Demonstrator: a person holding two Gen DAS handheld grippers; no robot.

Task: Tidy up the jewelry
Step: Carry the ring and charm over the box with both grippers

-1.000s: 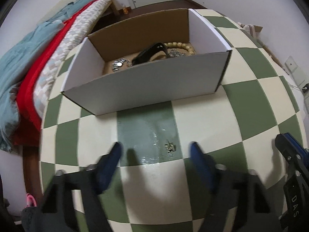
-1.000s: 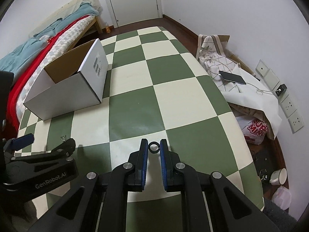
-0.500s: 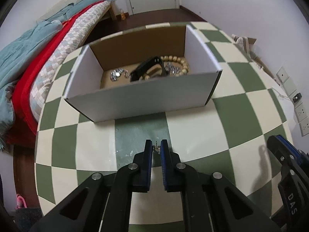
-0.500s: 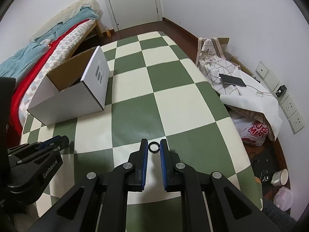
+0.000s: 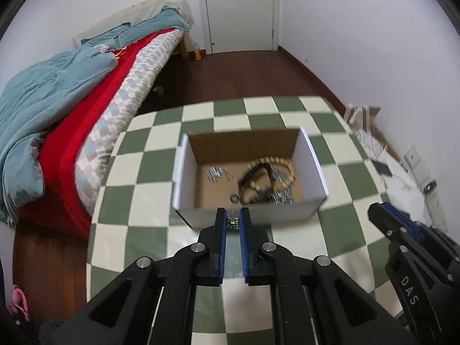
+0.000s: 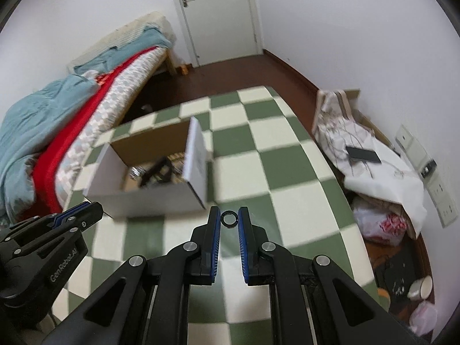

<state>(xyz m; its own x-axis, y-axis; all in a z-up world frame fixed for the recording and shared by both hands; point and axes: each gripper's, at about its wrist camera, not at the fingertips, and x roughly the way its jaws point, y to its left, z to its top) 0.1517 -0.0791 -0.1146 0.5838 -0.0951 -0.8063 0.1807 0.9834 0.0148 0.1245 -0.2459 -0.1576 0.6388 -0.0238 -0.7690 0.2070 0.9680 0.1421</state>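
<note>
My left gripper (image 5: 232, 222) is shut on a small silver earring (image 5: 232, 222), held above the table just in front of the white cardboard box (image 5: 253, 215). Inside the box lie a beaded bracelet (image 5: 283, 166), a black band (image 5: 253, 178), silver pieces (image 5: 217, 172) and a small dark ring (image 5: 235, 199). My right gripper (image 6: 229, 219) is shut on a dark ring (image 6: 229, 218), raised over the table to the right of the box (image 6: 155, 198). Each gripper shows at the edge of the other's view.
The green and cream checkered table (image 5: 149, 241) carries the box. A bed (image 5: 86, 109) with red and teal bedding runs along its left side. To the right, a white cloth with a phone (image 6: 362, 154) and bags lie below wall sockets. A door (image 5: 240, 11) stands behind.
My left gripper closed on the earring that lay on the table and lifted it toward the box. My right gripper rose as well, keeping hold of the ring.
</note>
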